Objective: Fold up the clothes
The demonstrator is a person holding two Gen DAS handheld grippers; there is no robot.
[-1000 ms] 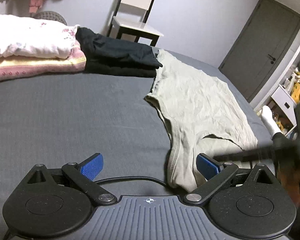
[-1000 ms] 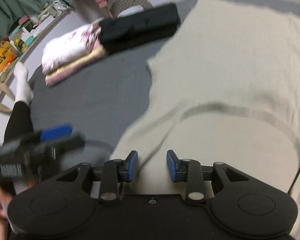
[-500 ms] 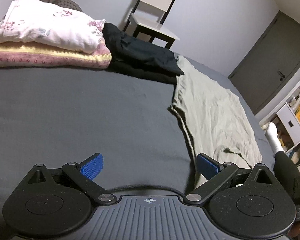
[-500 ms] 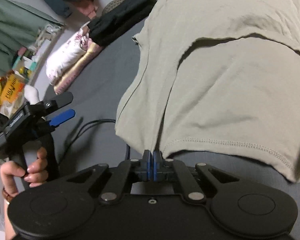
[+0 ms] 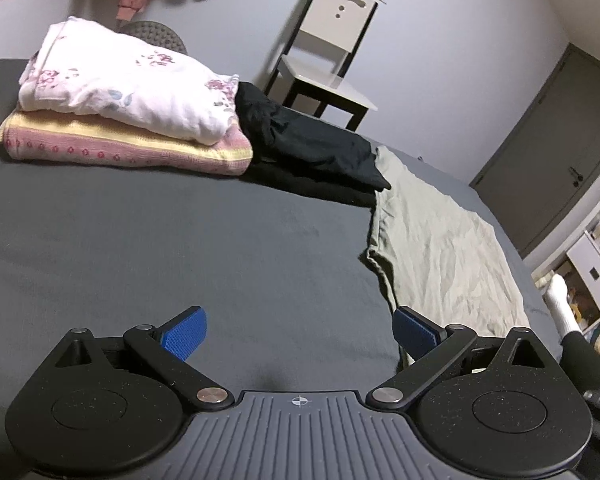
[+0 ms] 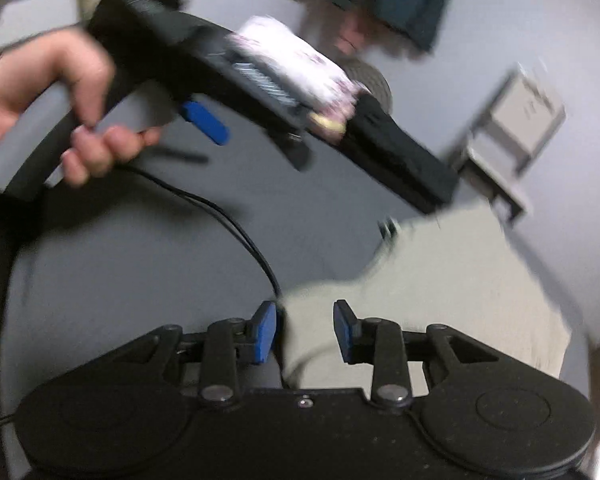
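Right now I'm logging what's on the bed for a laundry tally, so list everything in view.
Olive shirt: one, olive-green, spread flat at the bed's right side.
Black clothes: one folded pile, black, beside the shirt's far end.
Floral bundle: one, white with pink print, on the pink blanket.
Pink blanket: one, pink and yellow, folded, far left.
Bed sheet: one, dark grey.
Chair: one, pale with dark legs, by the wall.
Door: one, grey, far right.
Left gripper: open, over bare sheet.
Right gripper: open, over the shirt's edge.
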